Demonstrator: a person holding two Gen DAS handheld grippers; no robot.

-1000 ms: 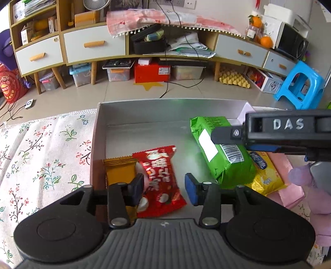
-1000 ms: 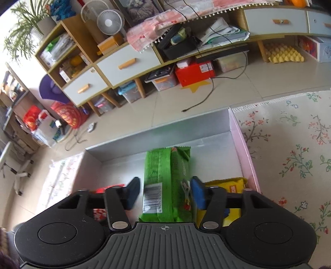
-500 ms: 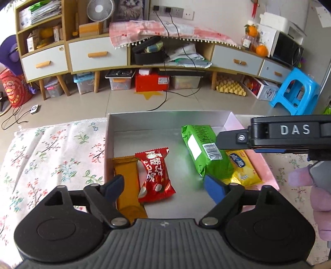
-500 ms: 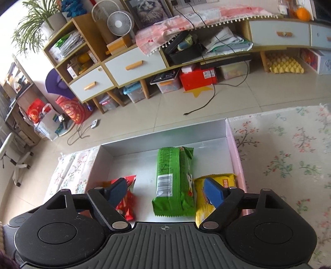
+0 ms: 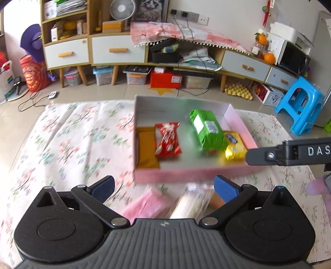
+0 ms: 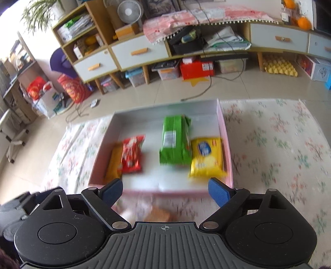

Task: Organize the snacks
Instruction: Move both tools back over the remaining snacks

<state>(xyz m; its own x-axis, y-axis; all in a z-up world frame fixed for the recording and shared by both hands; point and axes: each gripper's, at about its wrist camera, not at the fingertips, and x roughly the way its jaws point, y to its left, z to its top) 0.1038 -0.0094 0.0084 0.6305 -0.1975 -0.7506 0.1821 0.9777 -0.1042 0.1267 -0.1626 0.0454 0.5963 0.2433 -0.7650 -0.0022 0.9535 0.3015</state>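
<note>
Left gripper (image 5: pixel 164 186) opening, nothing clamped. Right gripper (image 6: pixel 165 190) likewise spreading, empty. Ahead of both: pink box (image 6: pixel 225 140) with green packet (image 6: pixel 175 142).

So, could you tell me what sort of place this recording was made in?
Most likely a home living room: a long sideboard with drawers, a desk fan on it, and a floral cloth spread on the tiled floor.

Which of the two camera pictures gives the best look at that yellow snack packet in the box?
The right wrist view. There the yellow packet lies fully visible, blue label up, beside the green packet in the pink box. In the left wrist view the yellow packet appears smaller, blurred, and partly hidden by the other tool's black arm.
</note>
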